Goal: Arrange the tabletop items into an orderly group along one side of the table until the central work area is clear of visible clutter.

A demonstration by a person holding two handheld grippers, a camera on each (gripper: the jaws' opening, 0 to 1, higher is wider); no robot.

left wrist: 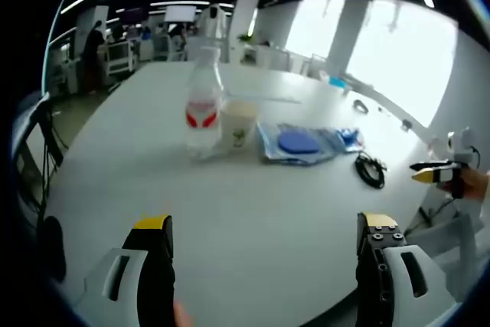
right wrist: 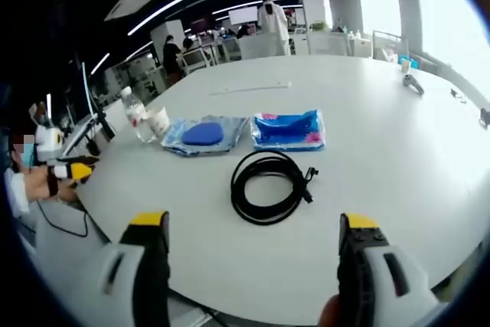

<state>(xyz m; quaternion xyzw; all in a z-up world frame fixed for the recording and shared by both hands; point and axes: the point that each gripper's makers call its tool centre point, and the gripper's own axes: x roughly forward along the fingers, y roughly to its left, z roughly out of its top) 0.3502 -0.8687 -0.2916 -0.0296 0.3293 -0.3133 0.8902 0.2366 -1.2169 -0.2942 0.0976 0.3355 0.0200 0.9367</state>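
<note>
Right claw (right wrist: 253, 254) open, just short of cable (right wrist: 268, 186).

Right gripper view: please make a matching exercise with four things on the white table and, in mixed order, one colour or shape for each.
Things:
1. clear plastic water bottle
2. coiled cable
3. paper cup
4. clear flat pouch

Descriptions:
A. black, wound in a loop
B. holds a round blue shape
C. red label
D. pale, standing right beside the bottle

Pairs: 1-C, 2-A, 3-D, 4-B
</note>
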